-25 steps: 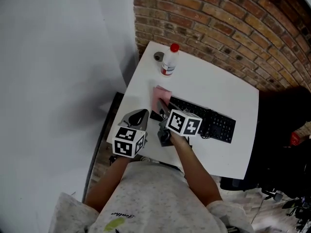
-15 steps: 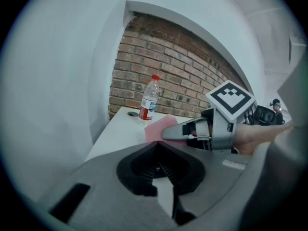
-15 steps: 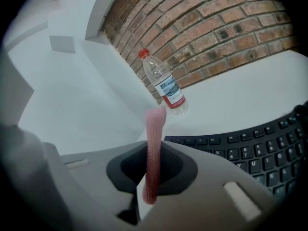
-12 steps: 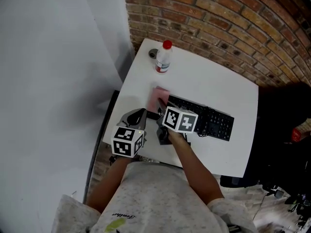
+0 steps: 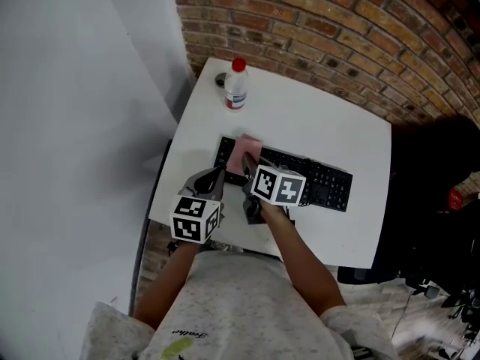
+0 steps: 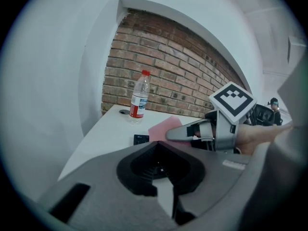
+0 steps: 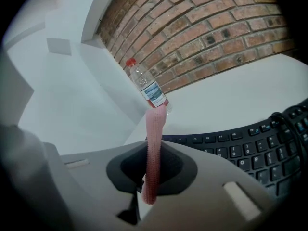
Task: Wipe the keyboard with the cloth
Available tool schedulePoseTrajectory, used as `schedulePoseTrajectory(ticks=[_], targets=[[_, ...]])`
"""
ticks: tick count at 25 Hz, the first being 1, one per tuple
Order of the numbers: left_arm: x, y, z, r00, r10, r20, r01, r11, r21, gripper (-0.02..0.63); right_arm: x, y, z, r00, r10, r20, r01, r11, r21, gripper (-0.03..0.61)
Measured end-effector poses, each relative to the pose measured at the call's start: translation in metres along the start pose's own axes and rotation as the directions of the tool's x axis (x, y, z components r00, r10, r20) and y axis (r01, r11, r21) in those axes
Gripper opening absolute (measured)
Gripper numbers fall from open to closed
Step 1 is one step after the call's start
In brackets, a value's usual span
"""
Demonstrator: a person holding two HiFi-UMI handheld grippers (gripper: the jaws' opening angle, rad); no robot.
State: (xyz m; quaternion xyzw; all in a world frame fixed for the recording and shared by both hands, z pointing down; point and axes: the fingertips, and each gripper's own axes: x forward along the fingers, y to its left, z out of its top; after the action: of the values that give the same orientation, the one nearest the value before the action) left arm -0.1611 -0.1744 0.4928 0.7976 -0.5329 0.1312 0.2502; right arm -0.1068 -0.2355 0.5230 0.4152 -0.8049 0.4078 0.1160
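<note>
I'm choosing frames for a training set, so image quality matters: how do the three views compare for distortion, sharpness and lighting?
Head view: evenly lit, sharp, brick wall bowed by the wide lens. Left gripper view: heavy fisheye, dark corners, bottle crisp, left claw soft near the lens. Right gripper view: same fisheye, keyboard keys legible, cloth in the right claw sharp.

One keyboard (image 5: pixel 319 182), one cloth (image 5: pixel 246 153), one bottle (image 5: pixel 235 88), one small disc (image 5: pixel 220 79), one table (image 5: pixel 322 122).
</note>
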Motion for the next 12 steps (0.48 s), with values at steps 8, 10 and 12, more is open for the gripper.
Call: schedulePoseTrajectory(ticks=[8,10,12], targets=[[0.015,-0.028,0.003,0.999,-0.033,-0.007,0.034,0.999,0.027,-0.008,-0.023,-0.029,0.006,0.999,-0.034,0.019,0.034,0.999,0.000,0.012],[0.020,-0.037,0.003,0.999,-0.048,-0.012,0.048,0.998,0.035,-0.008,-0.028,-0.034,0.006,0.999,-0.039,0.021,0.039,0.999,0.005,0.012],[0.023,-0.045,0.003,0.998,-0.061,-0.017,0.062,0.997,0.042,-0.008,-0.033,-0.039,0.007,0.999,-0.045,0.022,0.045,0.999,0.003,0.012]])
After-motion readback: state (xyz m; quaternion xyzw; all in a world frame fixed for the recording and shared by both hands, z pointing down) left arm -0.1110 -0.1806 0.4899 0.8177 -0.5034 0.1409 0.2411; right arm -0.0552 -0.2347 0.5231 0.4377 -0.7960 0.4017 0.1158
